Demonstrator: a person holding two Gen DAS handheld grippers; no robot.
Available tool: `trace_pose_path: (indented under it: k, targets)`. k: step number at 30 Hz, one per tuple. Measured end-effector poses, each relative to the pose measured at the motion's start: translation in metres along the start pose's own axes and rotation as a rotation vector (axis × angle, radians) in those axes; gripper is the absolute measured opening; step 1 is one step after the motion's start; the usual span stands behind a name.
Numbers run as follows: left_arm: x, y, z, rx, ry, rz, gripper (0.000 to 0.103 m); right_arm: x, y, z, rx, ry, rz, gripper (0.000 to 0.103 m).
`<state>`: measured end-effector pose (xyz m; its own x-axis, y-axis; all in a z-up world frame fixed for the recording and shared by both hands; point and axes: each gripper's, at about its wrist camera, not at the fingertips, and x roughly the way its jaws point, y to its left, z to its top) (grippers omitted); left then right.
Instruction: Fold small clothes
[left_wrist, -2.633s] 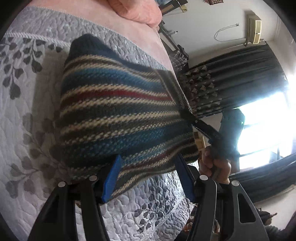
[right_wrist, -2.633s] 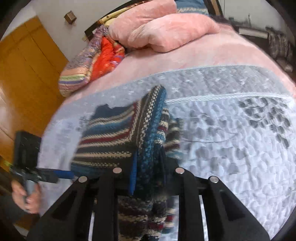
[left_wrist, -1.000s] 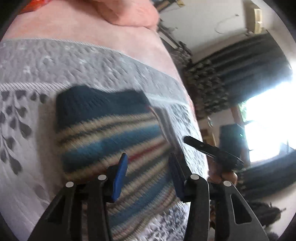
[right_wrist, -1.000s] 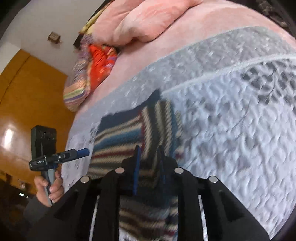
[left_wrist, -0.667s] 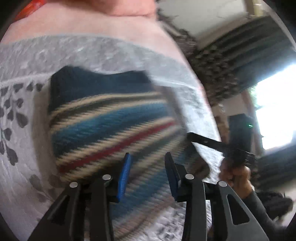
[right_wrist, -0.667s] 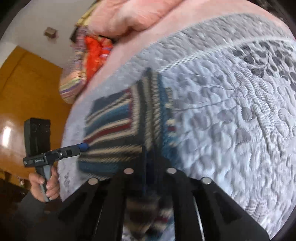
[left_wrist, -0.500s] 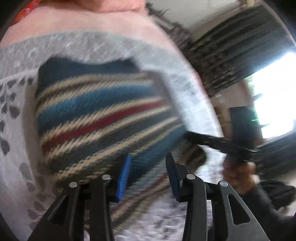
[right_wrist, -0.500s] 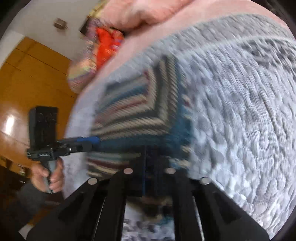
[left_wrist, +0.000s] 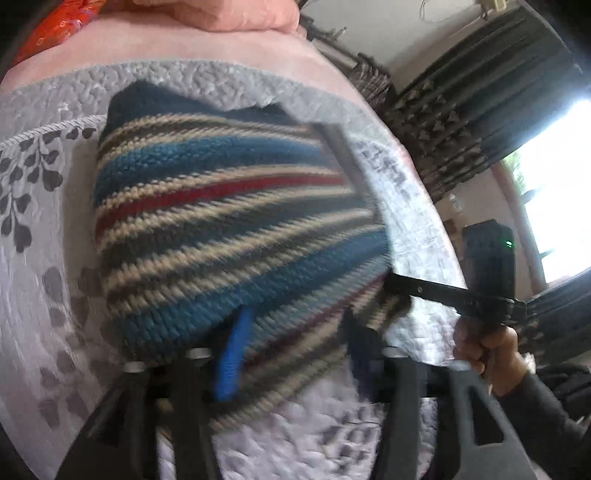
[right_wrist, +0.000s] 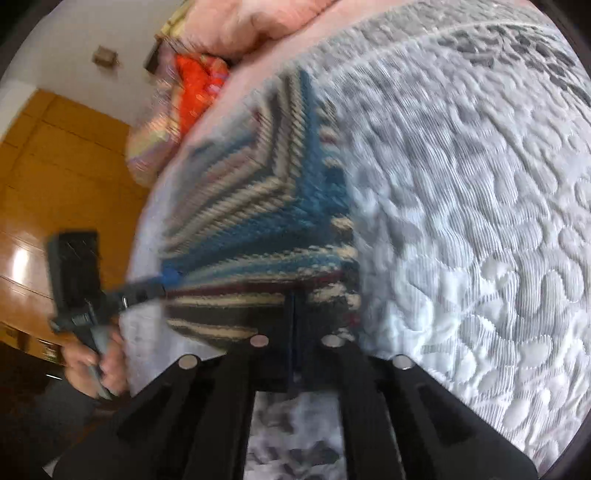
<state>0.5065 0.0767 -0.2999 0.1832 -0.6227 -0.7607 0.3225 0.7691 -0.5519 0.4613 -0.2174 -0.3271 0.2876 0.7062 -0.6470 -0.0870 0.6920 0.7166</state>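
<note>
A striped knit sweater in blue, cream, red and dark bands lies folded on the grey quilted bedspread. My left gripper is open at its near edge. The knit lies between the fingers and covers the tip of the blue left pad. My right gripper is shut on the sweater at its near edge. From the left wrist view, the right gripper meets the sweater's right corner. The right wrist view shows the left gripper at the sweater's left edge.
A pink blanket and pillow cover the far part of the bed. An orange and striped bundle lies by the headboard. Dark curtains hang past the right side, a wooden wardrobe past the left. Bare bedspread spreads to the right.
Both grippers have closed in on the sweater, which fills more of each view. The near fold now overlaps my left finger. The right gripper has stayed shut on the knit.
</note>
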Motion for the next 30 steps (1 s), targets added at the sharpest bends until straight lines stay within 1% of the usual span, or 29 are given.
trace_pose_path:
  k: [1, 2, 3, 5, 7, 8, 9, 11, 13, 14, 16, 20, 23, 27, 30]
  targets:
    - [-0.009, -0.001, -0.006, -0.010, -0.029, -0.024, 0.083, -0.009, -0.002, 0.001, 0.017, -0.019, 0.034, 0.020]
    - [-0.020, -0.003, -0.010, -0.014, -0.067, -0.042, 0.087, -0.020, -0.006, 0.005, 0.050, -0.045, 0.060, 0.033]
    - [-0.026, 0.000, -0.013, -0.015, -0.075, -0.041, 0.087, -0.030, -0.013, 0.011, 0.089, -0.065, 0.063, 0.041]
    - [-0.036, 0.012, -0.021, -0.043, -0.078, -0.024, 0.087, -0.036, -0.029, 0.022, 0.141, -0.064, 0.083, 0.044]
    - [-0.043, 0.031, -0.028, -0.091, -0.082, 0.000, 0.087, -0.034, -0.043, 0.033, 0.177, -0.046, 0.084, 0.055]
    - [-0.046, 0.040, -0.031, -0.116, -0.085, 0.012, 0.087, -0.033, -0.048, 0.035, 0.195, -0.041, 0.088, 0.063]
    - [-0.053, 0.050, -0.038, -0.141, -0.092, 0.015, 0.087, -0.028, -0.055, 0.043, 0.213, -0.031, 0.102, 0.067]
    - [-0.061, 0.070, -0.046, -0.215, -0.118, 0.004, 0.087, -0.013, -0.065, 0.063, 0.237, -0.010, 0.128, 0.069]
    - [-0.063, 0.094, -0.050, -0.291, -0.138, -0.026, 0.087, -0.002, -0.066, 0.075, 0.243, 0.003, 0.159, 0.072]
    - [-0.060, 0.103, -0.052, -0.325, -0.135, -0.042, 0.087, 0.005, -0.065, 0.081, 0.249, 0.017, 0.186, 0.075]
    - [-0.049, 0.120, -0.053, -0.393, -0.118, -0.068, 0.087, 0.018, -0.062, 0.092, 0.245, 0.044, 0.202, 0.076]
    - [-0.037, 0.129, -0.054, -0.419, -0.106, -0.123, 0.087, 0.041, -0.049, 0.104, 0.193, 0.122, 0.199, 0.076]
    - [-0.020, 0.130, -0.048, -0.416, -0.091, -0.176, 0.087, 0.053, -0.044, 0.107, 0.169, 0.157, 0.188, 0.076]
    - [-0.001, 0.131, -0.046, -0.416, -0.075, -0.222, 0.087, 0.067, -0.043, 0.113, 0.164, 0.177, 0.184, 0.076]
    - [0.011, 0.132, -0.039, -0.414, -0.071, -0.297, 0.087, 0.081, -0.048, 0.115, 0.165, 0.188, 0.188, 0.076]
